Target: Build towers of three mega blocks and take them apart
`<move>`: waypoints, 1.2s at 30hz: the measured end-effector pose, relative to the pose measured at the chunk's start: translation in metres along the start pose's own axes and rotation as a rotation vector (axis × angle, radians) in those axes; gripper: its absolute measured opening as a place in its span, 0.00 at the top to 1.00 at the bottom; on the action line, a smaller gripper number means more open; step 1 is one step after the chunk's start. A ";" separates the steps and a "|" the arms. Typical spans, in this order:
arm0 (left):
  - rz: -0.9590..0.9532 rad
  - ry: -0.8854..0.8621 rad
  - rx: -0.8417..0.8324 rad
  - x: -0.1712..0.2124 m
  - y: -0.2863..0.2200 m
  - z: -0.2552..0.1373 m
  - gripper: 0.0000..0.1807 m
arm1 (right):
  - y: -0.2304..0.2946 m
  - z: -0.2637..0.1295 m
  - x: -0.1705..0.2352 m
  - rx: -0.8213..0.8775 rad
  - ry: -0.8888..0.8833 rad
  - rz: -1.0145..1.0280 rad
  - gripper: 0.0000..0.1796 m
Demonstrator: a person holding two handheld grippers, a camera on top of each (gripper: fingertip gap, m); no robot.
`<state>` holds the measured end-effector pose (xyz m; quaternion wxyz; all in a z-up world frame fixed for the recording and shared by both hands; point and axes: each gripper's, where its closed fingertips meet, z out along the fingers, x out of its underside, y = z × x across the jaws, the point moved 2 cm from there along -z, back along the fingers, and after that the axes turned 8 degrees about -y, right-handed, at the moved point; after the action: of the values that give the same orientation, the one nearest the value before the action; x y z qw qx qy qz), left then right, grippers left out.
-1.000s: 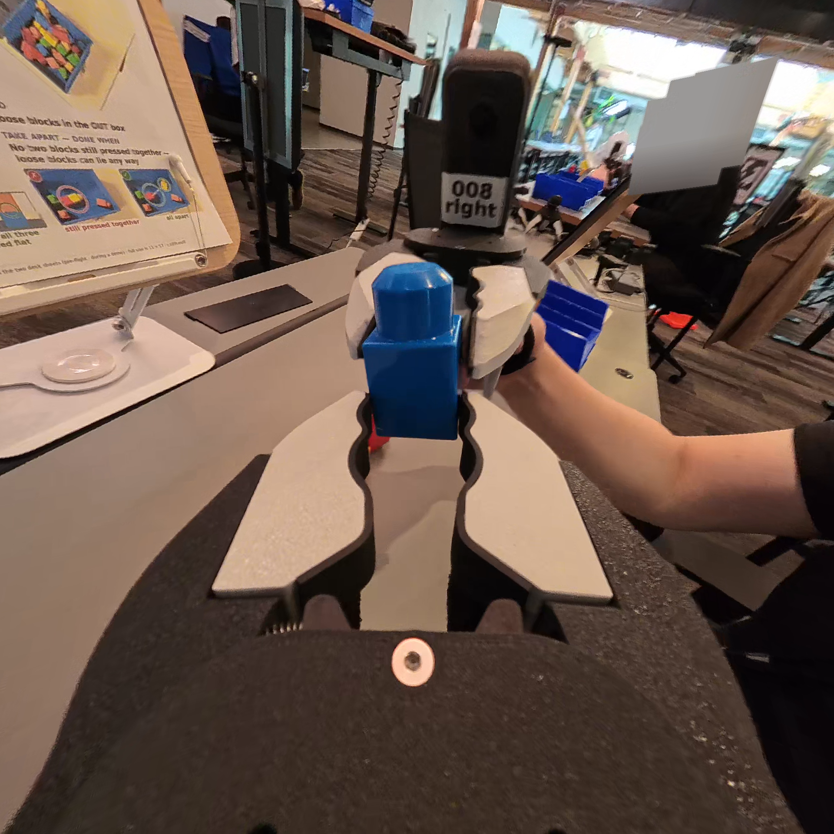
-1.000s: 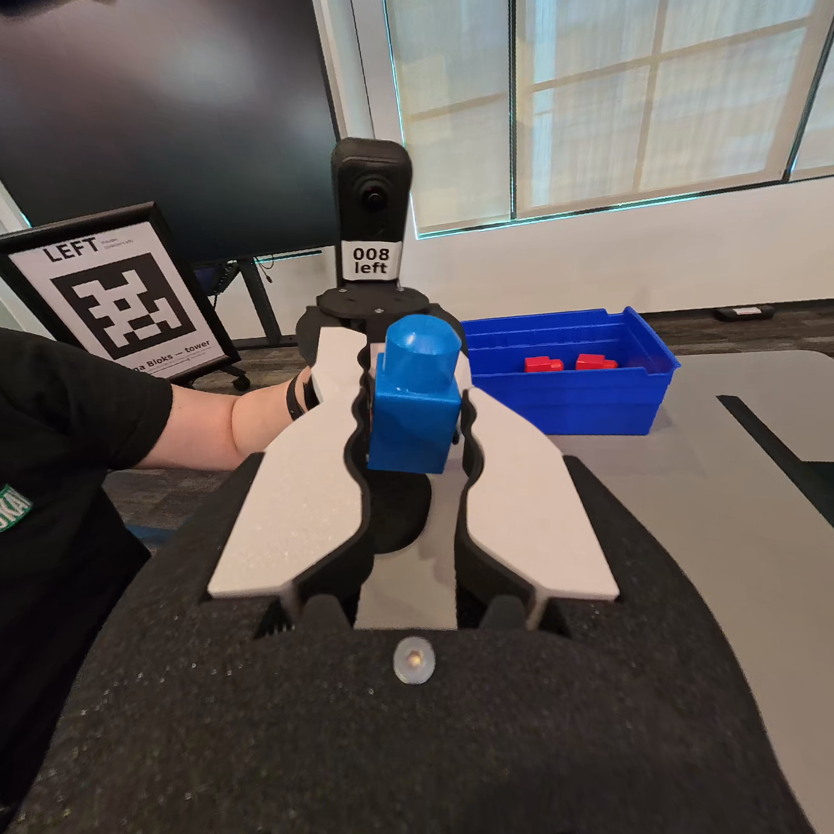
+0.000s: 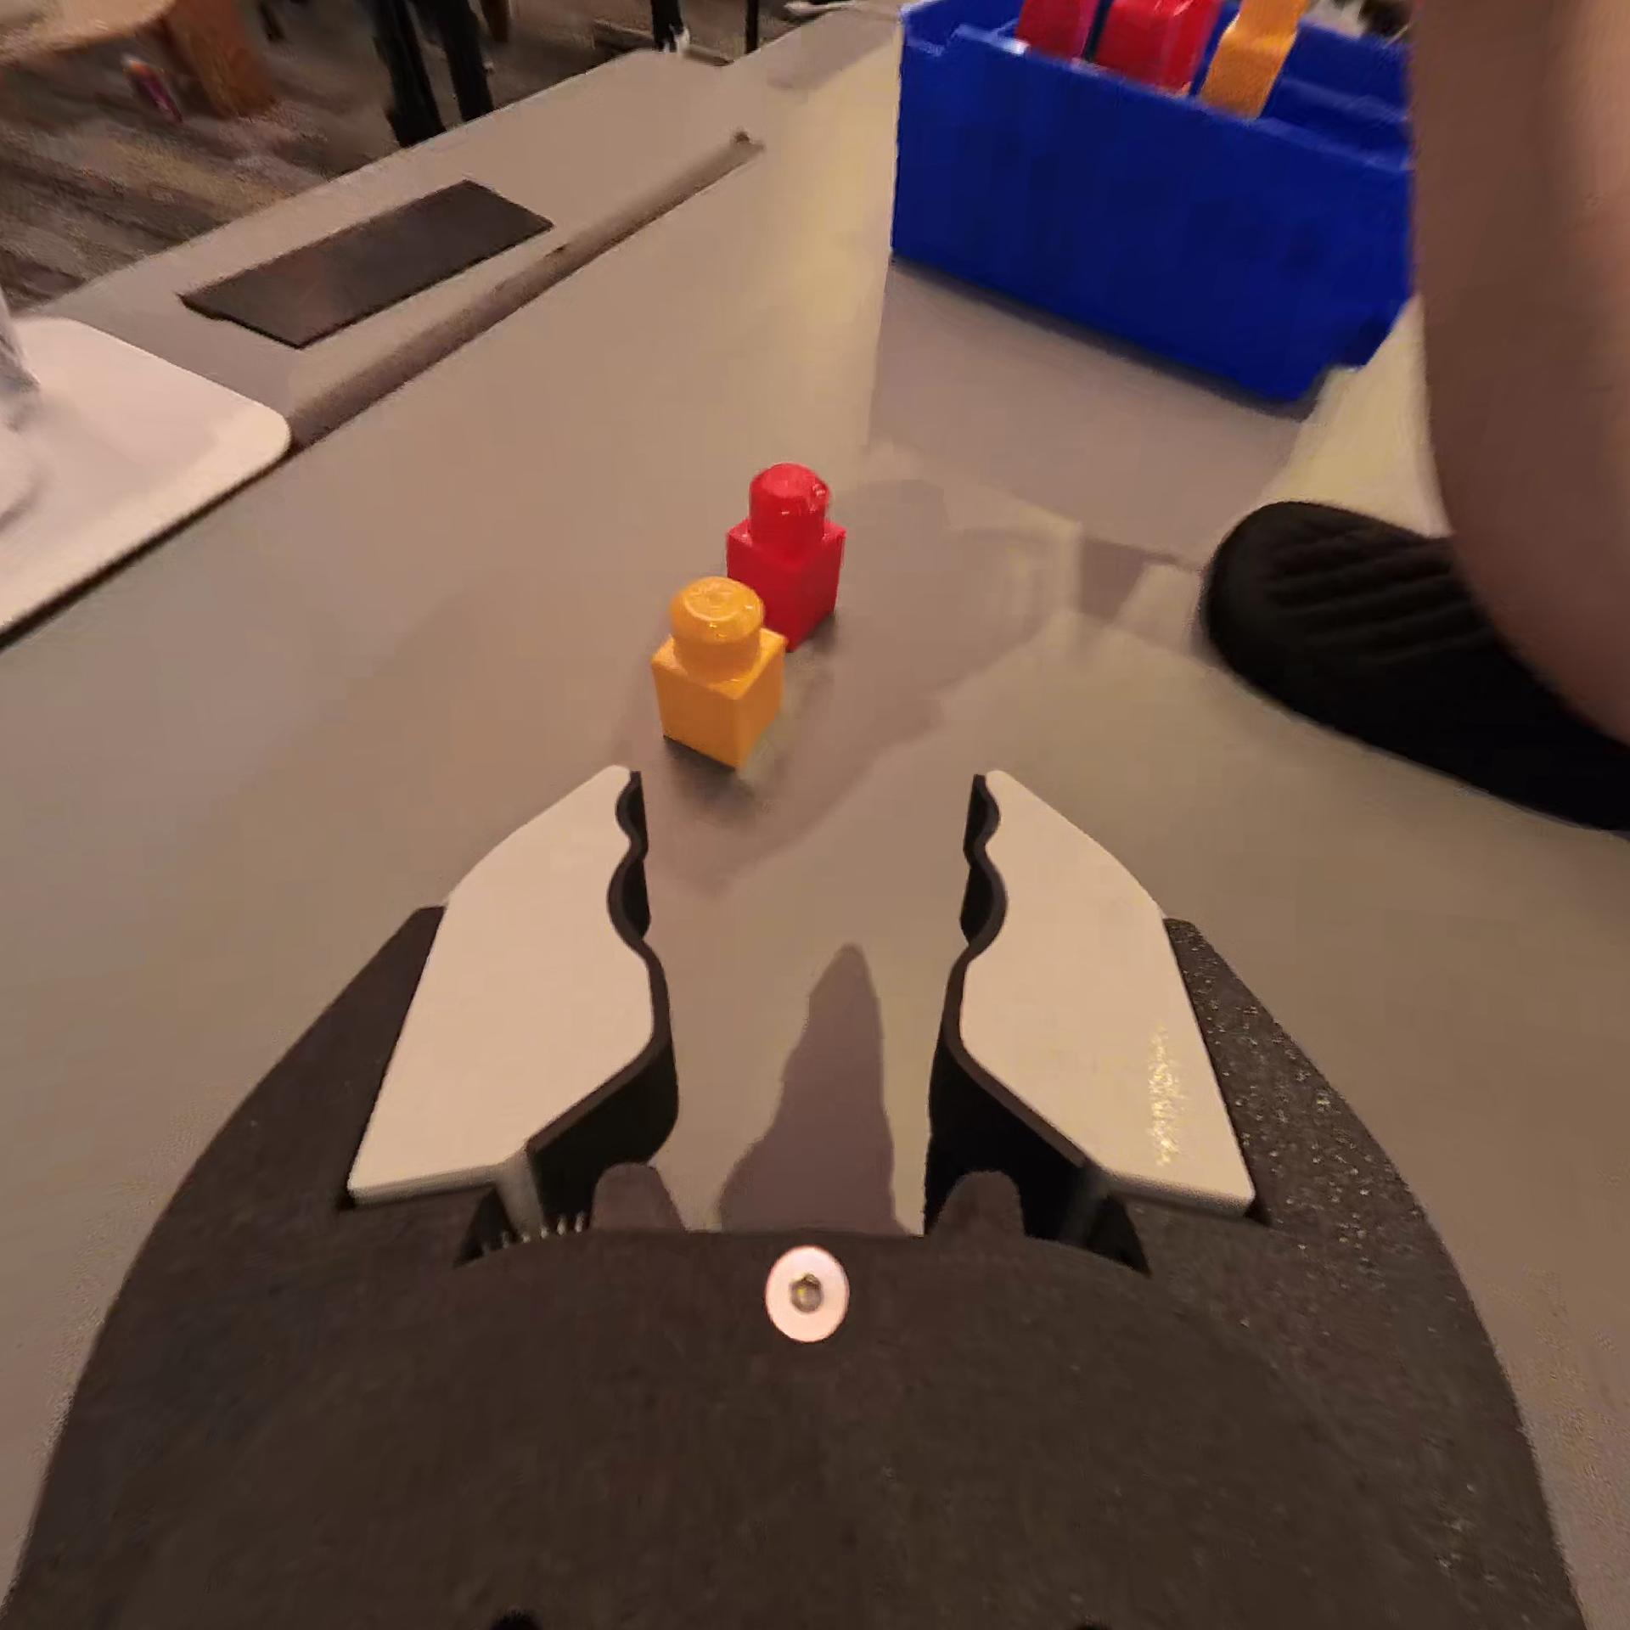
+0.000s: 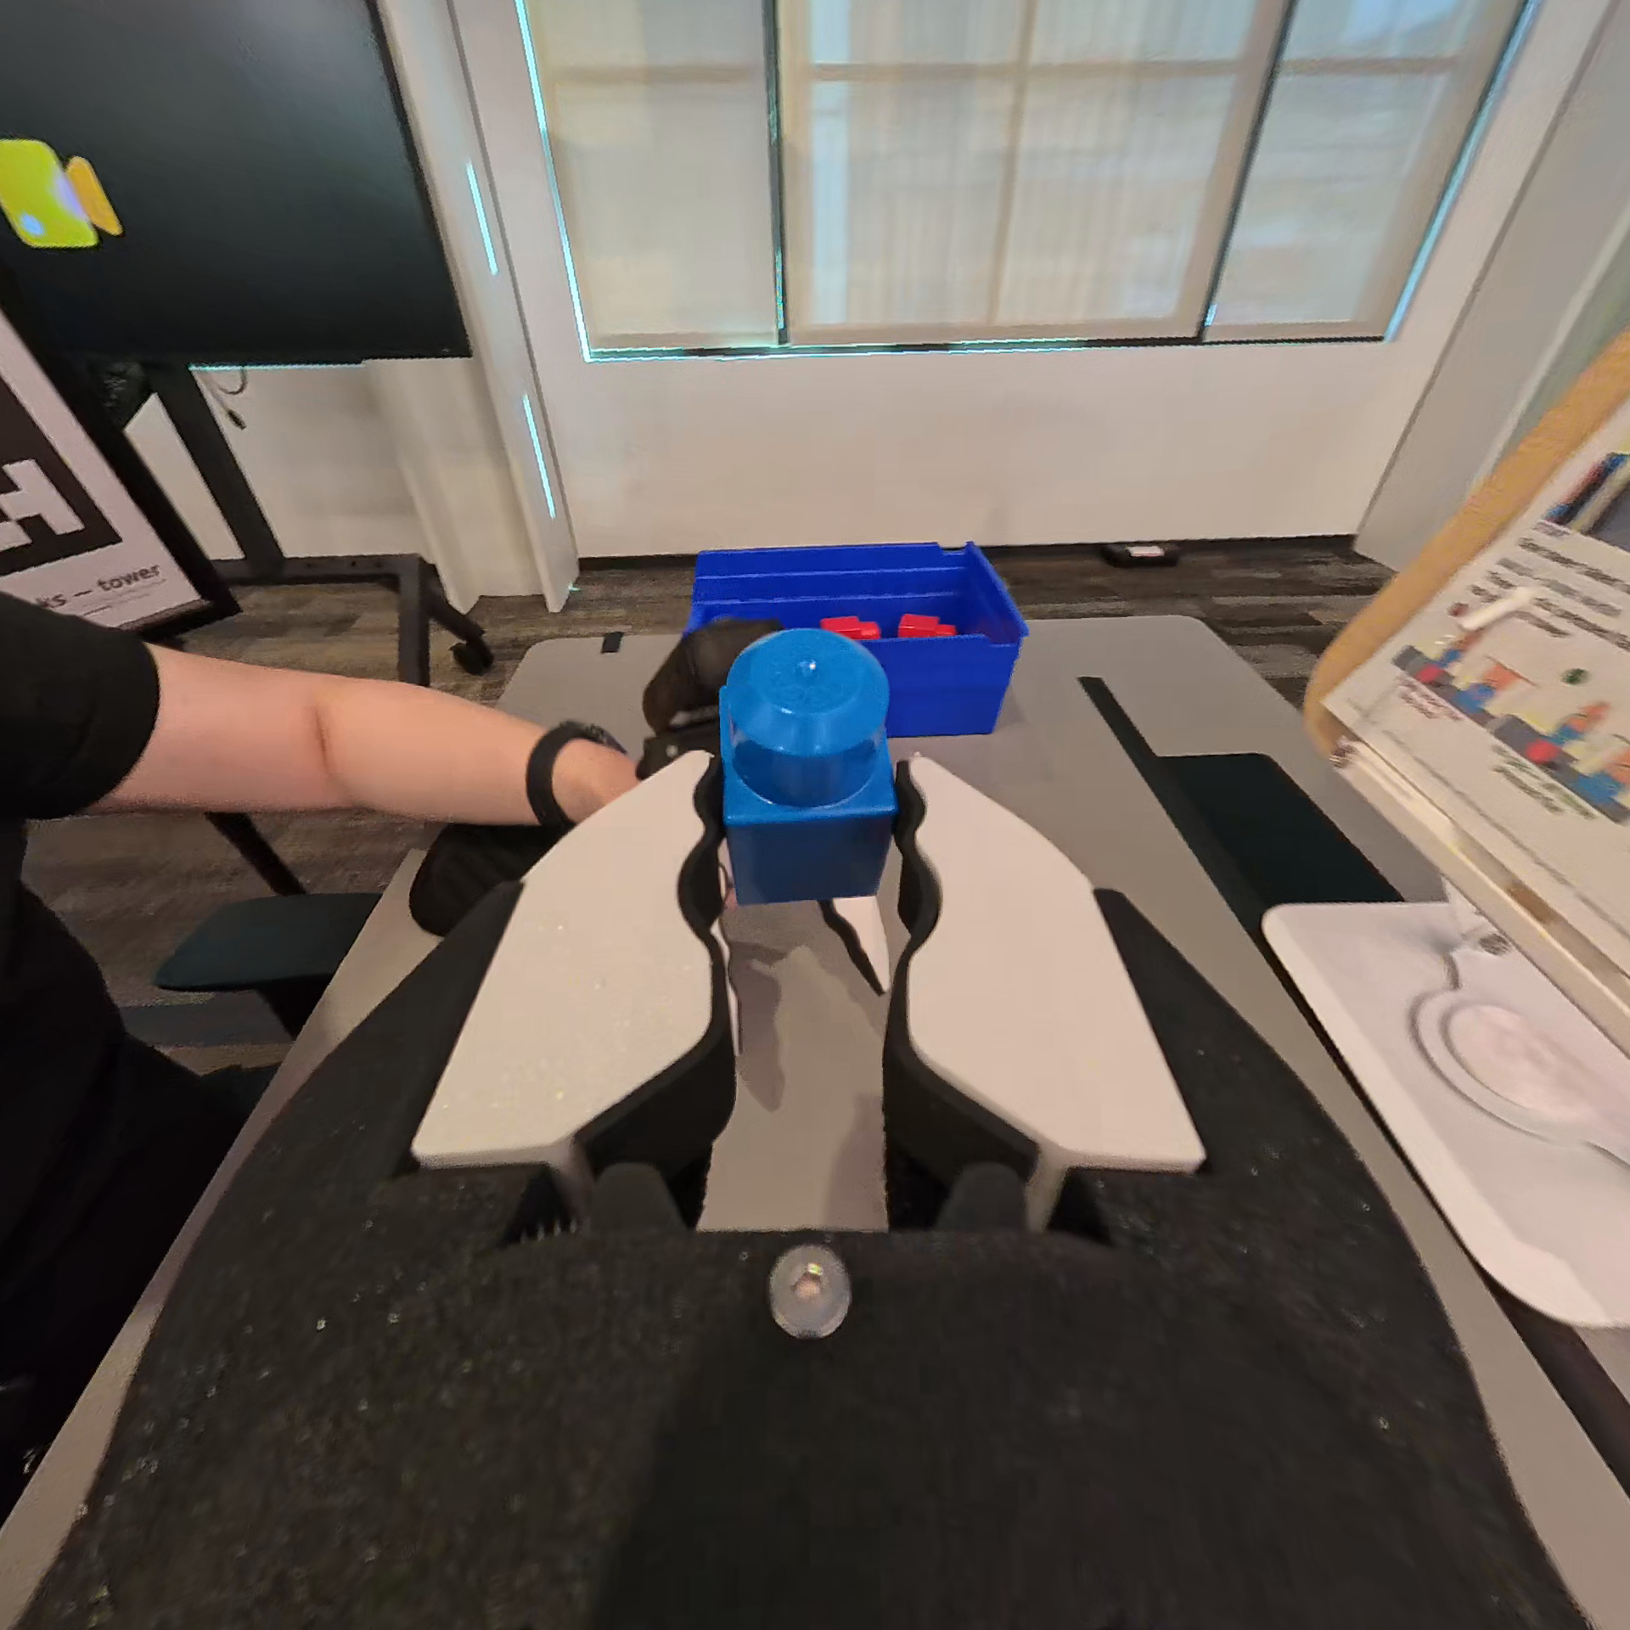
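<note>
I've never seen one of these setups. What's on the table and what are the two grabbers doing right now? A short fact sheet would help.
left gripper: open, empty, low over the grey table
right gripper: shut on the blue block, stud up
orange block: upright on the table, just ahead of the left gripper
red block: upright, right behind the orange one; whether they touch is unclear
blue bin: at the table's far end, red pieces inside
tower: not yet started
</note>
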<state>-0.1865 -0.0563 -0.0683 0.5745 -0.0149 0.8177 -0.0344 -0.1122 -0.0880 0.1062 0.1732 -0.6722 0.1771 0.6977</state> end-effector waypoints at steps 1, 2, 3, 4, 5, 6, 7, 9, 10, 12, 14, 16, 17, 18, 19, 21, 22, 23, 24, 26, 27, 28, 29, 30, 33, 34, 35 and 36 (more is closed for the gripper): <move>0.059 0.006 -0.031 0.004 0.008 0.010 0.61 | -0.002 -0.007 0.000 0.018 -0.002 0.000 0.80; 0.125 0.024 -0.065 0.008 0.017 0.019 0.59 | -0.005 -0.013 -0.001 0.035 -0.005 -0.002 0.80; 0.177 0.045 -0.076 0.010 0.024 0.027 0.58 | -0.007 -0.018 -0.001 0.050 -0.011 -0.001 0.80; 0.213 0.071 -0.069 0.014 0.028 0.034 0.59 | -0.009 -0.022 -0.001 0.059 -0.017 0.002 0.80; 0.234 0.100 -0.060 0.018 0.033 0.041 0.60 | -0.010 -0.025 -0.002 0.066 -0.022 0.005 0.80; 0.239 0.119 -0.039 0.022 0.035 0.048 0.60 | -0.011 -0.028 -0.002 0.074 -0.028 0.006 0.80; 0.230 0.123 -0.016 0.024 0.037 0.055 0.61 | -0.013 -0.031 -0.003 0.082 -0.033 0.007 0.80; 0.178 0.098 0.031 0.023 0.037 0.067 0.65 | -0.015 -0.036 -0.002 0.090 -0.032 0.021 0.80; 0.146 0.076 0.043 0.021 0.037 0.071 0.66 | -0.016 -0.038 -0.001 0.092 -0.031 0.025 0.80; 0.132 0.055 0.073 0.015 0.034 0.077 0.67 | -0.018 -0.042 -0.001 0.099 -0.033 0.028 0.80; 0.148 0.064 0.085 0.015 0.034 0.083 0.68 | -0.020 -0.046 -0.001 0.101 -0.040 0.035 0.80; 0.150 0.135 0.108 0.023 0.032 0.088 0.67 | -0.022 -0.050 -0.001 0.105 -0.046 0.040 0.80; 0.156 0.171 0.125 0.027 0.031 0.090 0.69 | -0.023 -0.051 -0.001 0.109 -0.047 0.043 0.80; 0.166 0.205 0.120 0.031 0.031 0.092 0.69 | -0.024 -0.053 -0.001 0.112 -0.050 0.046 0.80; 0.179 0.234 0.111 0.034 0.031 0.094 0.69 | -0.024 -0.055 0.000 0.113 -0.053 0.050 0.80; 0.191 0.247 0.105 0.036 0.030 0.097 0.74 | -0.026 -0.056 0.001 0.115 -0.053 0.058 0.80; 0.191 0.231 0.090 0.033 0.032 0.097 0.79 | -0.027 -0.057 0.002 0.116 -0.050 0.063 0.80; 0.185 0.217 0.083 0.032 0.033 0.097 0.79 | -0.028 -0.057 0.004 0.119 -0.047 0.067 0.80; 0.174 0.204 0.089 0.030 0.033 0.096 0.79 | -0.029 -0.057 0.006 0.121 -0.041 0.072 0.80; 0.149 0.163 0.079 0.022 0.035 0.092 0.79 | -0.032 -0.055 0.010 0.127 -0.028 0.080 0.80; 0.129 0.154 0.078 0.015 0.036 0.088 0.79 | -0.033 -0.055 0.012 0.133 -0.020 0.084 0.80; 0.101 0.149 0.089 0.005 0.034 0.083 0.79 | -0.035 -0.054 0.013 0.141 -0.015 0.088 0.80; 0.070 0.154 0.116 -0.006 0.030 0.076 0.79 | -0.035 -0.054 0.014 0.145 -0.010 0.092 0.80; 0.037 0.167 0.148 -0.019 0.025 0.069 0.79 | -0.035 -0.053 0.014 0.146 -0.007 0.093 0.80; -0.003 0.199 0.224 -0.053 0.010 0.050 0.79 | -0.031 -0.044 0.014 0.118 0.007 0.127 0.80; 0.024 0.185 0.235 -0.063 0.007 0.045 0.79 | -0.028 -0.039 0.015 0.101 0.019 0.136 0.80; 0.070 0.163 0.240 -0.070 0.005 0.041 0.79 | -0.027 -0.033 0.017 0.091 0.029 0.138 0.80; 0.109 0.132 0.217 -0.075 0.007 0.037 0.79 | -0.027 -0.026 0.019 0.084 0.041 0.145 0.80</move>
<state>-0.1257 -0.0464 -0.0110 0.5187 0.0940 0.8448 -0.0923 -0.0773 -0.0765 0.0862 0.1468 -0.6638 0.2577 0.6866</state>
